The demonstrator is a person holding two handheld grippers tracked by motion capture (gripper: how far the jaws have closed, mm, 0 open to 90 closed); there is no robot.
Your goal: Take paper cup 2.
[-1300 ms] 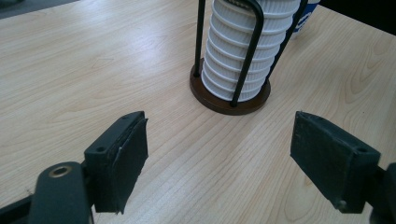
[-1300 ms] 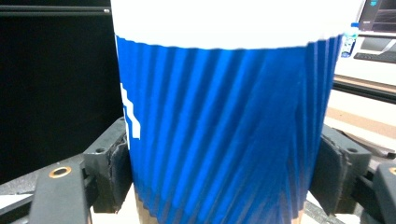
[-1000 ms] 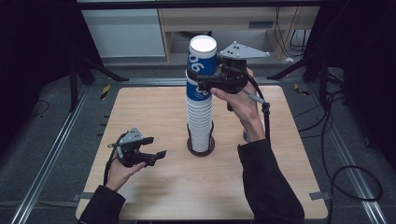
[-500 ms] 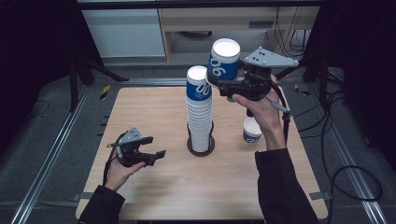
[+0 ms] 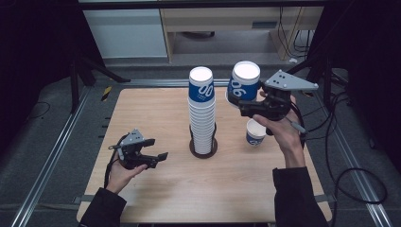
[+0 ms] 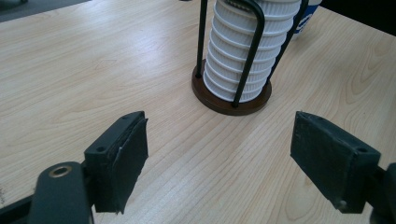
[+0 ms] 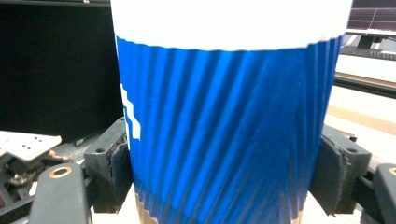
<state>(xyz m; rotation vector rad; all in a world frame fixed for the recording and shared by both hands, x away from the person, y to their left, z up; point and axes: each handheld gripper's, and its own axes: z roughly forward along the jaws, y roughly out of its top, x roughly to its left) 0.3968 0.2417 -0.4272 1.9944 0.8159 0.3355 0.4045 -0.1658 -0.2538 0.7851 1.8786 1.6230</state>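
the right gripper (image 5: 242, 105) clamps a blue cup (image 5: 243, 84) upright in the air, right of the stack (image 5: 202, 113), above a cup (image 5: 255, 132) near the table's right edge, while the left gripper (image 5: 156, 159) rests released.

Wooden table (image 5: 156, 113): cup-stack holder (image 5: 203, 147), single cup (image 5: 255, 132).

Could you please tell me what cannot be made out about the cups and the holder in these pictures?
- Held cup, right gripper view: its top and bottom are cut off by the frame edges.
- Stack of cups, left gripper view: its top is cut off by the upper edge.
- Single cup on the table, high view: partly hidden by the right hand.
- Holder base, high view: mostly hidden by the stack.
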